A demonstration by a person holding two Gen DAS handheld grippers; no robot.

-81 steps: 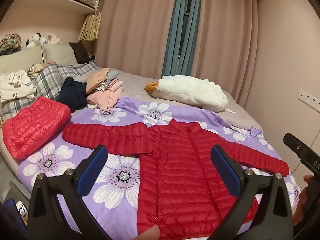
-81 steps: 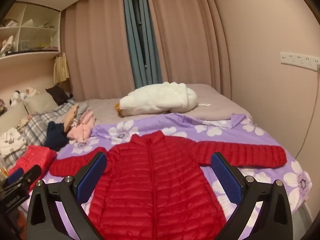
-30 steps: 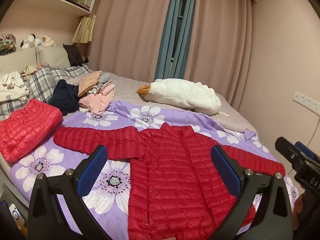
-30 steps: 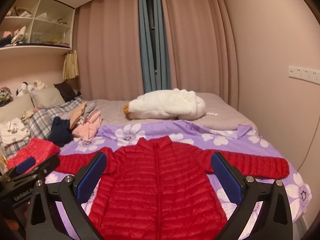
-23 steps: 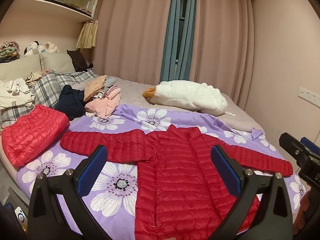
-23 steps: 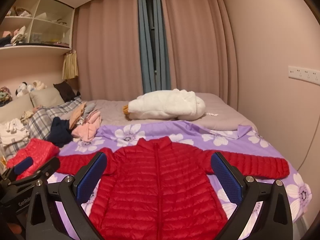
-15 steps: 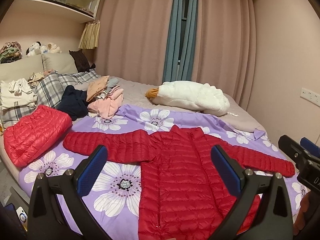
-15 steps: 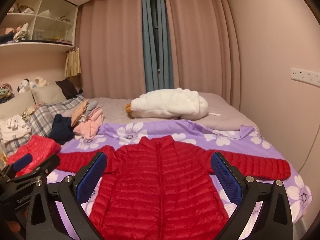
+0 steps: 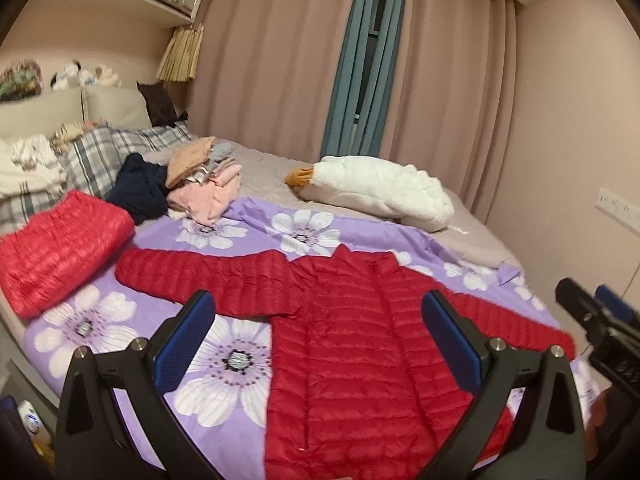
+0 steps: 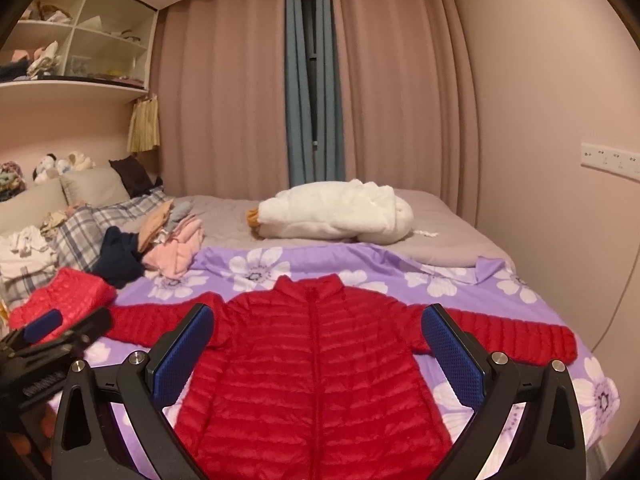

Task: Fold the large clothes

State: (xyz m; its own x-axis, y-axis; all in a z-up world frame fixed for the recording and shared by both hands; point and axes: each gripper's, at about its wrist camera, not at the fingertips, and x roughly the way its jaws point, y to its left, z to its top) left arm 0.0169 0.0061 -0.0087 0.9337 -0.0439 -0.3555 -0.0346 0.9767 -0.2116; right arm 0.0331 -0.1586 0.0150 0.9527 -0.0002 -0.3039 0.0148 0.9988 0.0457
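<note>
A bed fills the middle of both views, its near half covered by a purple flowered sheet. A red quilted down jacket lies flat on the sheet at lower centre, zipped, sleeves stretched out to both sides. A white goose plush lies behind it. A folded red jacket sits at the left edge. The left claw and right claw hover spread wide, holding nothing.
</note>
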